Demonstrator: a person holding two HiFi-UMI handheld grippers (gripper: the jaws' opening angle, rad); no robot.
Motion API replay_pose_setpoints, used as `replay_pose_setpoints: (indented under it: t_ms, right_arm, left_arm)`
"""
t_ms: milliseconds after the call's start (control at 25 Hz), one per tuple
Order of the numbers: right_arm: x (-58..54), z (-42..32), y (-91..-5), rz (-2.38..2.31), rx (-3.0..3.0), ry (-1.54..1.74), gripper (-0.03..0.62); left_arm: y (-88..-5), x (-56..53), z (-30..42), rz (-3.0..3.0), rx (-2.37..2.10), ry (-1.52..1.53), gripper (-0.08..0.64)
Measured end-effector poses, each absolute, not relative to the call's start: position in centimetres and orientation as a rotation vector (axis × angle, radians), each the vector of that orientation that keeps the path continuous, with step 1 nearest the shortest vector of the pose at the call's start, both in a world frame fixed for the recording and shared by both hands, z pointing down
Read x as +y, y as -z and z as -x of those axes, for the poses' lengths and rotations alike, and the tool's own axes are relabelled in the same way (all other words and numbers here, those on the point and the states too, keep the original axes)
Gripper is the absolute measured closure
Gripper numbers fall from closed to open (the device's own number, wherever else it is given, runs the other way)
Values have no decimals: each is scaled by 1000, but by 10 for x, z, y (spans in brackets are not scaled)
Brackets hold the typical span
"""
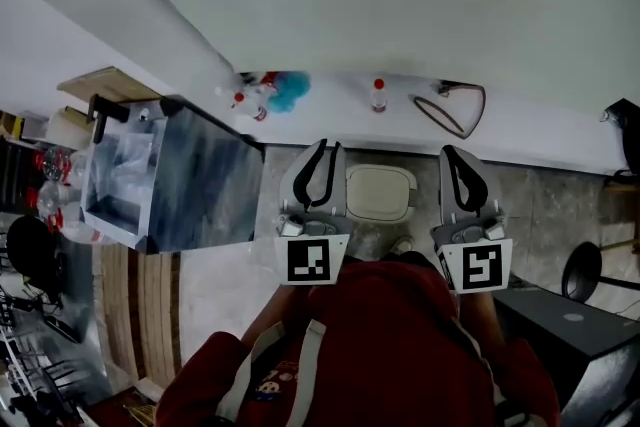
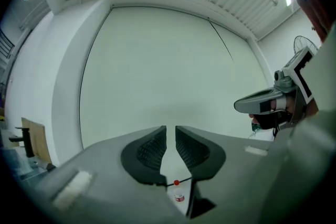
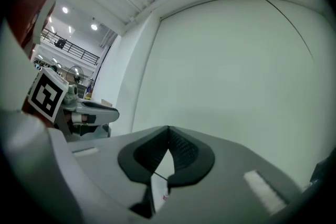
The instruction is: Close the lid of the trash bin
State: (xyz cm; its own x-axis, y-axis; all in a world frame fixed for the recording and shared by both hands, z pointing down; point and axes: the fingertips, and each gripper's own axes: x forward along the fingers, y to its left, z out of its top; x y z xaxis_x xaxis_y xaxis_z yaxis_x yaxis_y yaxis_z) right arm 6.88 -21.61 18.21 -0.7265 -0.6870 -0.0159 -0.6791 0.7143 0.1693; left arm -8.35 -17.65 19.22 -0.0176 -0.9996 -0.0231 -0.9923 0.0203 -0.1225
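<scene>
The trash bin's cream lid [image 1: 380,192] lies flat on the bin, seen from above on the floor between my two grippers. Both grippers are held up high and level, well above the bin, facing the white wall. My left gripper [image 1: 325,147] [image 2: 171,131] shows a narrow gap between its pads with nothing in it. My right gripper [image 1: 451,153] [image 3: 168,131] has its tips touching and holds nothing. In the left gripper view the right gripper [image 2: 258,104] hangs at the right; in the right gripper view the left gripper [image 3: 97,112] is at the left.
A white ledge [image 1: 530,140] along the wall carries a red-capped bottle [image 1: 378,95], a blue object [image 1: 290,90] and a looped cable [image 1: 455,110]. A large grey box [image 1: 175,180] stands left of the bin. A black fan [image 1: 582,270] and a dark box [image 1: 570,320] stand at the right.
</scene>
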Motion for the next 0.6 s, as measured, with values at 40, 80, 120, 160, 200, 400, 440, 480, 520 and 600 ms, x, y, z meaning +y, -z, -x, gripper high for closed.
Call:
replay_pose_setpoints:
  t_ms: [40, 80, 120, 160, 200, 400, 440, 480, 520, 600]
  right_arm:
    - [-216, -69, -182, -1131, -2864, 274, 592]
    - [-216, -68, -181, -1124, -2864, 287, 592]
    - [-216, -68, -181, -1120, -2867, 292, 592]
    - [-216, -69, -180, -1119, -2872, 292, 592]
    - [-217, -70, -179, -1118, -2877, 290, 592]
    - [-222, -78, -180, -1140, -2873, 282, 592]
    - [-223, -80, -179, -1147, -2874, 280, 592]
    - [-225, -81, -178, -1154, -2874, 279, 592]
    - [-226, -83, -177, -1162, -2872, 279, 592]
    - [-229, -86, -177, -1176, -2861, 279, 592]
  left_arm:
    - [-190, -175, 85, 2109, 2178, 108, 507]
    - [-189, -175, 87, 2095, 2188, 105, 521]
    - [-188, -174, 88, 2084, 2198, 102, 541]
    - [-188, -173, 88, 2075, 2203, 100, 553]
    - [-188, -173, 88, 2066, 2206, 100, 555]
    - [-186, -172, 89, 2041, 2210, 88, 555]
    - [-186, -173, 89, 2040, 2210, 86, 555]
    - [-185, -173, 89, 2039, 2210, 84, 555]
    - [-184, -174, 89, 2039, 2209, 81, 555]
    - [-183, -176, 88, 2041, 2205, 80, 555]
